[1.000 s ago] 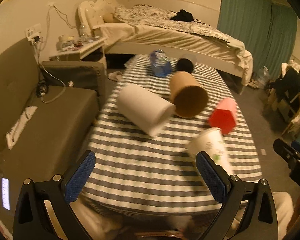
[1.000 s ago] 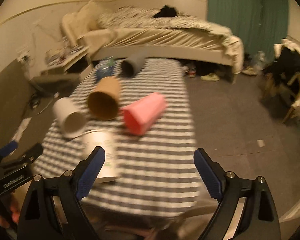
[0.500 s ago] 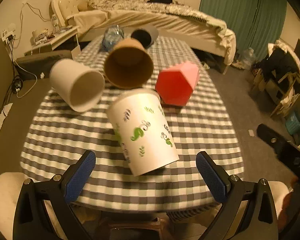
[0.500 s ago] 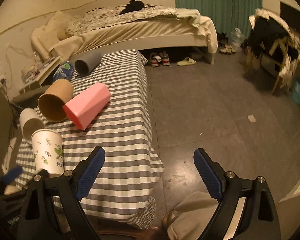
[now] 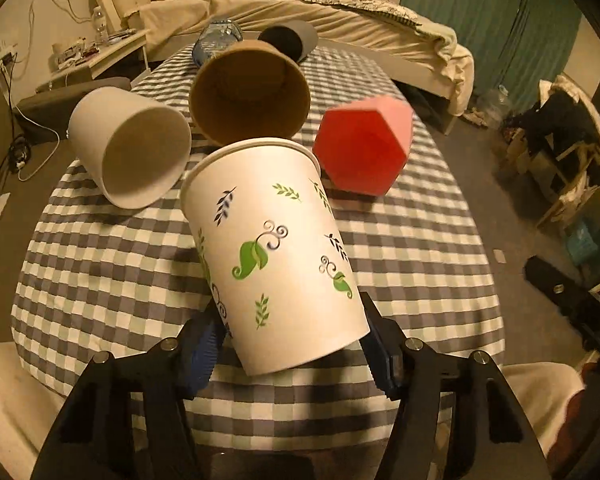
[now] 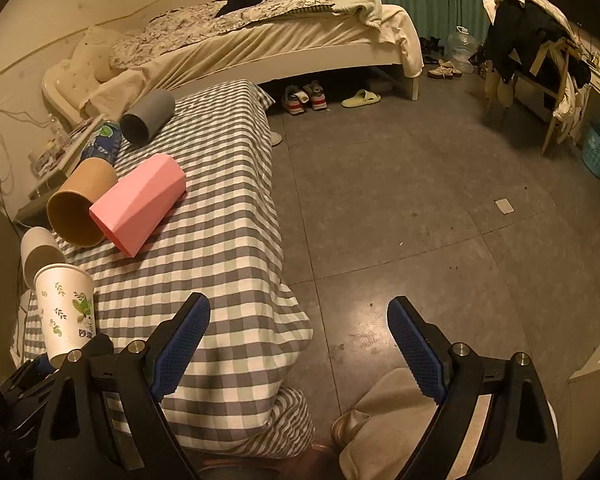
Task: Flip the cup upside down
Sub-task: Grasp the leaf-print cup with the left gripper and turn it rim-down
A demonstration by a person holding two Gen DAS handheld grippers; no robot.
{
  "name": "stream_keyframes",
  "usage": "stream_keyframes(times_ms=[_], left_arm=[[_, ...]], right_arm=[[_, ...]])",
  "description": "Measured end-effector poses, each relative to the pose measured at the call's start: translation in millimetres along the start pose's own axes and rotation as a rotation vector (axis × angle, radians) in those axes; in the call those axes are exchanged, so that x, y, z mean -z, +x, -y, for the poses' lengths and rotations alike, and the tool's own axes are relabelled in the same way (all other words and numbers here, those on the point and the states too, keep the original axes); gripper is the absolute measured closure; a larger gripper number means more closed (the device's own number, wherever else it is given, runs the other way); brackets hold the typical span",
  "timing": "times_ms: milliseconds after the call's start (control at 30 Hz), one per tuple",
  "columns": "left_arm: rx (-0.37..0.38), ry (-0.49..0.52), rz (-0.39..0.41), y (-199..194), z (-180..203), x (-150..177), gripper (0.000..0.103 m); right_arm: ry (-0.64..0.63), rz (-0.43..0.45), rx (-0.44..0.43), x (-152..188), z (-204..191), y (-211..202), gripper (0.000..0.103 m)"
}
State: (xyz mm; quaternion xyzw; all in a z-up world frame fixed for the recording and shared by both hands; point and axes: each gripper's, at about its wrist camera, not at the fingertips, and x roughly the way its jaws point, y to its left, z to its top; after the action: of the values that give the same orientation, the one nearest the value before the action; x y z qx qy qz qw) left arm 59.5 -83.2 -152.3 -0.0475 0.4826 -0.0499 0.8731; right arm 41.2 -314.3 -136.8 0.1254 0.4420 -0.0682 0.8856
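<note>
A white paper cup with green leaf prints is held by its base end between my left gripper's blue pads, its rim pointing away and up. In the right wrist view the same cup stands nearly upright, mouth up, above the near left corner of the checked table. My right gripper is open and empty, off the table's right side over the floor.
On the table lie a white cup, a brown paper cup, a pink faceted cup, a grey cup and a blue bottle, all on their sides. A bed stands behind, chairs to the right.
My left gripper has closed on the leaf-print cup's base and raised it toward upright. The right gripper has swung right, away from the table, and stays open.
</note>
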Motion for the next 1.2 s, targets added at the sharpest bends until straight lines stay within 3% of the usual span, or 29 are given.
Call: stream_keyframes(times_ms=[267, 467, 633, 833, 1133, 1200], left_arm=[[-0.009, 0.051, 0.047, -29, -6, -14, 0.040], [-0.003, 0.007, 0.033, -26, -18, -28, 0.041], [-0.007, 0.056, 0.006, -31, -15, -38, 0.042], [-0.022, 0.179, -0.088, -45, -3, -44, 0.042], [-0.025, 0.278, -0.290, -27, 0, -38, 0.042], [-0.034, 0.295, -0.297, -22, 1, -41, 0.042]], right_arm=[[-0.033, -0.008, -0.008, 1, -14, 2, 0.012], [-0.054, -0.011, -0.017, 1, -23, 2, 0.012], [-0.061, -0.008, -0.020, 2, -28, 1, 0.012], [-0.046, -0.003, -0.016, 2, -26, 2, 0.012], [-0.017, -0.007, -0.017, 0, -17, 5, 0.012], [-0.011, -0.011, -0.020, 0, -15, 7, 0.012]])
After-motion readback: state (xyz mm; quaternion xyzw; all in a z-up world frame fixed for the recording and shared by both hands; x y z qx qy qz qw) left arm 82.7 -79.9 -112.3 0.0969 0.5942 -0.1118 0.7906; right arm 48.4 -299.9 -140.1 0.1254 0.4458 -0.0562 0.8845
